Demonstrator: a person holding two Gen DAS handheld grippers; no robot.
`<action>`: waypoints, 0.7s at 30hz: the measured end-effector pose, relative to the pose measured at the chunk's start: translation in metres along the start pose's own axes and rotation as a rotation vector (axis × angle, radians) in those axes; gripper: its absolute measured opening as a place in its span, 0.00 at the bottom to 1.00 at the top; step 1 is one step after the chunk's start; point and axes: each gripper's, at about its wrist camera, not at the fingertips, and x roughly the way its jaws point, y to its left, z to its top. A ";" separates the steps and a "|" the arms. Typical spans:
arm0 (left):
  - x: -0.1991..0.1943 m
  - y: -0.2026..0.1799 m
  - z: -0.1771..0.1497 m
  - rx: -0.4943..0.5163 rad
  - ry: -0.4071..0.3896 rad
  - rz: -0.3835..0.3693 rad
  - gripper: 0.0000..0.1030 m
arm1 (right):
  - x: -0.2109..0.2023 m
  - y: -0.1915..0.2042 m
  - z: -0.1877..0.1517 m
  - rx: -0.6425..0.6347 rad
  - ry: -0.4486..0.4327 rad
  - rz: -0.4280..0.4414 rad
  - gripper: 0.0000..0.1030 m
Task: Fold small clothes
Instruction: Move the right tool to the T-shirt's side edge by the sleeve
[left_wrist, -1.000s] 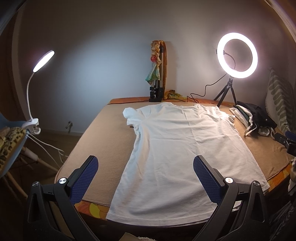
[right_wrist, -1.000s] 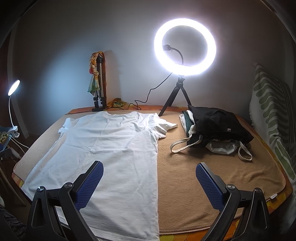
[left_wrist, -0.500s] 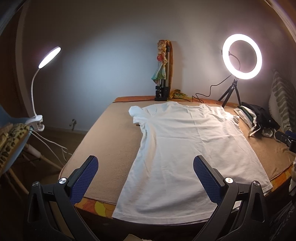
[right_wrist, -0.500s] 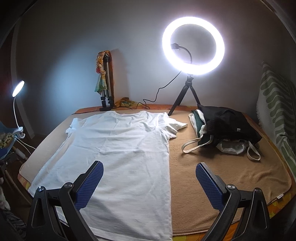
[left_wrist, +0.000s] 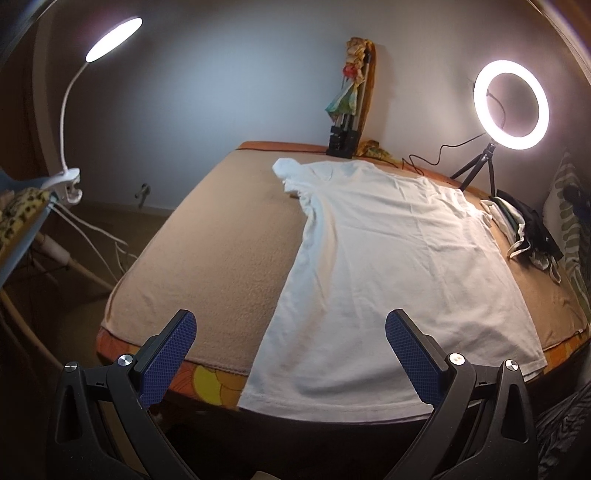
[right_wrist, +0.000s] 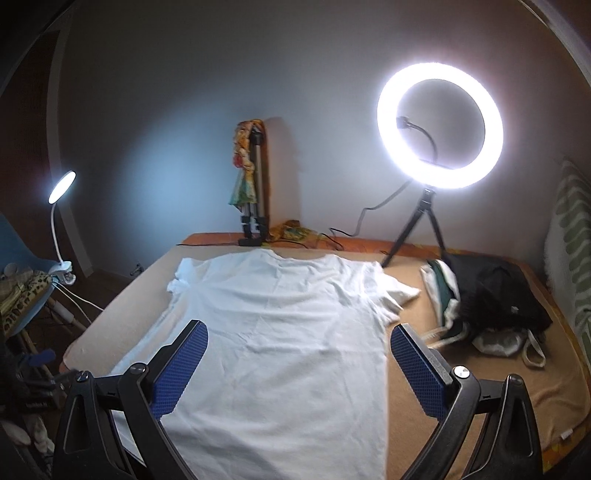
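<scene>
A white shirt (left_wrist: 388, 266) lies spread flat, not yet folded, on a brown blanket (left_wrist: 221, 258) covering the bed, with its long axis running from the near edge toward the far wall: collar and sleeves point away toward the wall, and the hem hangs slightly over the near edge. Both tools hover above the near end with nothing in them. The left gripper (left_wrist: 291, 354) has its jaws wide apart over the shirt's left hem corner; the right gripper (right_wrist: 299, 369) is likewise spread wide over the shirt's right half. The step in hand looks like the approach before the first fold. The next move probably calls for lowering each tool onto a shirt edge, closing on one layer of cloth without pinching the blanket, then carrying that side over along the long axis. A pile of dark clothes (right_wrist: 491, 299) waits near the right sleeve, apart from it.
</scene>
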 end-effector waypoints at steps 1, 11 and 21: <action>0.002 0.005 -0.002 -0.014 0.009 -0.001 0.98 | 0.005 0.005 0.006 -0.006 -0.001 0.019 0.96; 0.030 0.033 -0.015 -0.114 0.123 -0.072 0.72 | 0.080 0.065 0.064 -0.024 0.110 0.192 0.92; 0.058 0.034 -0.024 -0.155 0.241 -0.116 0.55 | 0.200 0.126 0.092 0.097 0.360 0.351 0.84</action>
